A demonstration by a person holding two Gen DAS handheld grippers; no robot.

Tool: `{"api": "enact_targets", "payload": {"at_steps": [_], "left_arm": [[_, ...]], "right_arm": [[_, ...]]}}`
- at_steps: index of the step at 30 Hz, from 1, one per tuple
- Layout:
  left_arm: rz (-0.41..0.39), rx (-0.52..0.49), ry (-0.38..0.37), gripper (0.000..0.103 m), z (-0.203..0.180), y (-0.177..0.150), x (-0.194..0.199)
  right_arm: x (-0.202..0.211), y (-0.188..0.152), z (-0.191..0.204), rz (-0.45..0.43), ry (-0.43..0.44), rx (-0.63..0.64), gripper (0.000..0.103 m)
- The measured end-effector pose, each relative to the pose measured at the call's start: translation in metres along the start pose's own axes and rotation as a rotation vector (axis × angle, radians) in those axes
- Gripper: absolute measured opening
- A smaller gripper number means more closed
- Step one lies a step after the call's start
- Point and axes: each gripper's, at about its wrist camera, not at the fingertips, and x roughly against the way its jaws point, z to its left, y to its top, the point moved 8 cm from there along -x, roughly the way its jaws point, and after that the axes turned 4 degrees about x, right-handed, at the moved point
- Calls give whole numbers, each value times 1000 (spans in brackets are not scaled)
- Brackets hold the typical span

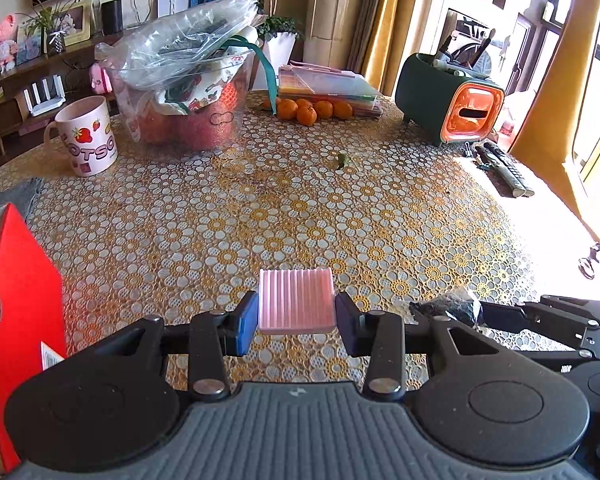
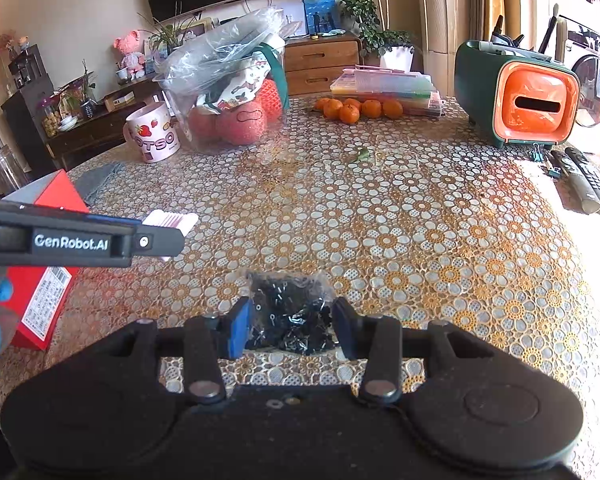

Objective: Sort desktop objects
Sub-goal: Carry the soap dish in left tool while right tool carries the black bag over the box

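Cataloguing, left to right: tabletop items under a floral lace tablecloth [image 1: 300,208].
Red box [image 1: 20,304]: standing at the far left edge of the left wrist view, lower half; in the right wrist view it is lying at lower left, label side facing the camera.
Mug [image 1: 87,136]: sitting at upper left, strawberry print, handle pointing left.
Clear bin [image 1: 188,96]: standing just right of the mug, holding red balls, printed cloth and a plastic bag that is spilling over the rim.
Left gripper [image 1: 297,318]: occupying lower centre of its own view, fingers pressing both sides of a pink ribbed block [image 1: 296,300], which is riding above the cloth; whether it is touching the cloth I cannot tell.
Oranges [image 1: 308,110]: clustering at upper centre, touching a stack of coloured flat cases [image 1: 332,84] behind them.
Right gripper [image 2: 290,326]: occupying lower centre of its view, pads closing against a clear bag of small black parts [image 2: 290,312].
Green and orange organizer [image 1: 448,100]: standing at upper right, pens sticking up from its top.
Remote controls [image 1: 504,168]: lying at right below the organizer, in bright sunlight.
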Motion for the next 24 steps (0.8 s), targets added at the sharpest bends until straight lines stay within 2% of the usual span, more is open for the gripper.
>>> {"api": "enact_targets", "payload": {"at_steps": [15, 24], "left_arm": [[-79, -2, 39, 40, 39, -33, 103], [-132, 40, 109, 40, 99, -42, 151]], "right_arm": [[52, 10, 70, -47, 70, 92, 43], [66, 27, 147, -61, 178, 200, 43]]}}
